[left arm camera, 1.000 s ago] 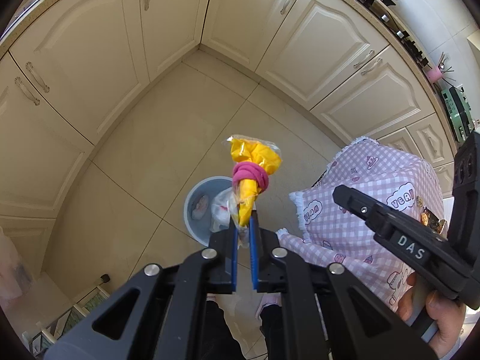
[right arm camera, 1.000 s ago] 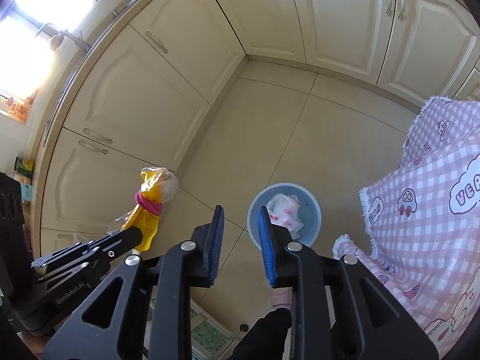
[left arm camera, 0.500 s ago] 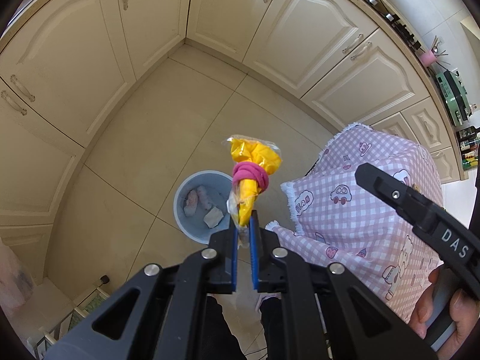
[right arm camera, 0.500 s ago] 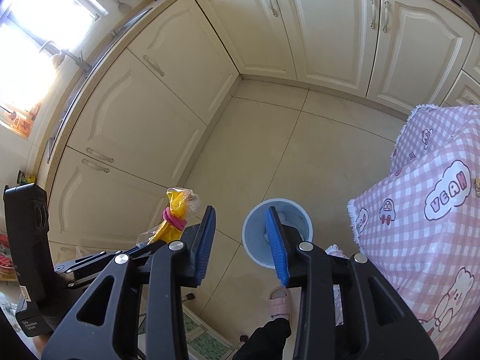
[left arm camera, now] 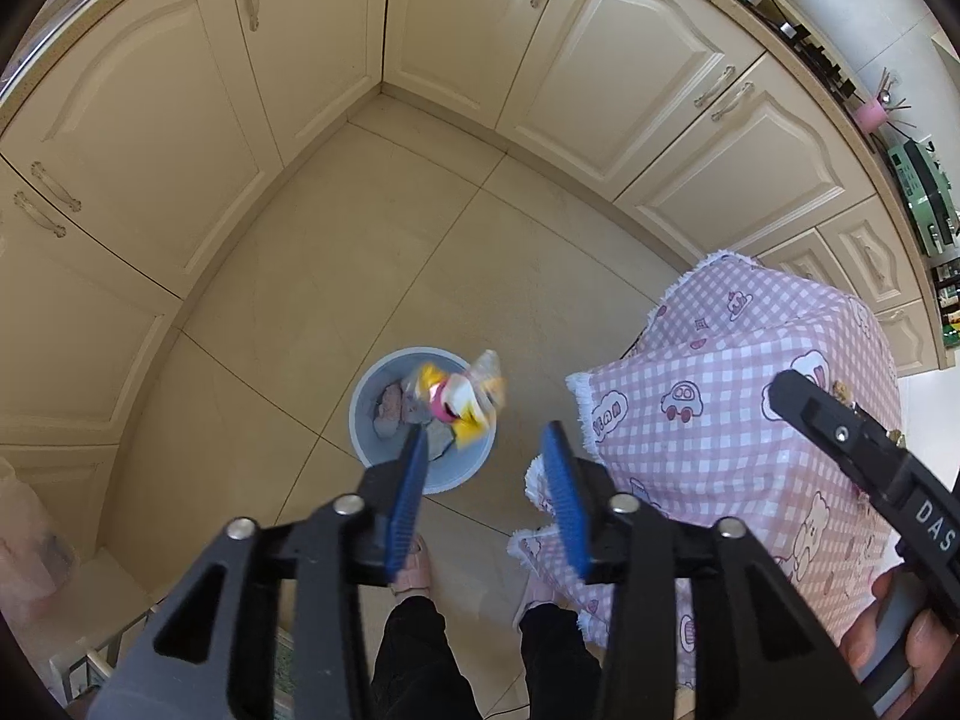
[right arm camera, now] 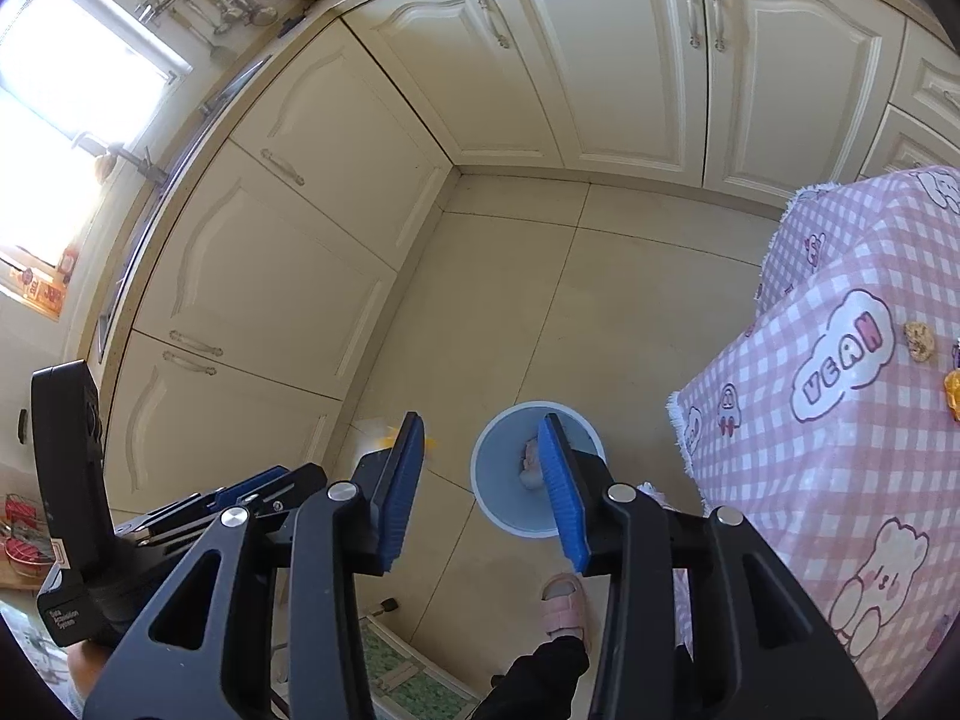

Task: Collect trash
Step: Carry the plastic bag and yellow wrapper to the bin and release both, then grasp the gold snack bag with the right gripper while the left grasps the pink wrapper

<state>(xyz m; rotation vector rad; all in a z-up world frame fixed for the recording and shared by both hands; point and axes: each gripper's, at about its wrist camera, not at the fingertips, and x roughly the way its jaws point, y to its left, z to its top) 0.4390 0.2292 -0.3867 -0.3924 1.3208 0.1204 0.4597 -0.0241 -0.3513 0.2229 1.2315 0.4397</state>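
Note:
The yellow wrapper bundle with a pink band is blurred in mid-air just over the pale blue bin, free of any grip. My left gripper hangs above the bin's right side, its jaws opening, with nothing between the blue pads. In the right wrist view the bin stands on the floor, crumpled trash inside it. My right gripper is high above it, its jaws opening and empty. A yellow blur of the bundle shows beside its left finger.
A table under a pink checked cloth stands right of the bin, with a crumbly brown scrap and an orange bit on it. Cream cabinets line the corner. The person's slippered foot is near the bin.
The left jaws have parted and the yellow bundle has dropped out of them toward the bin. The right jaws stand wider than before. Both grippers have shifted over the bin.

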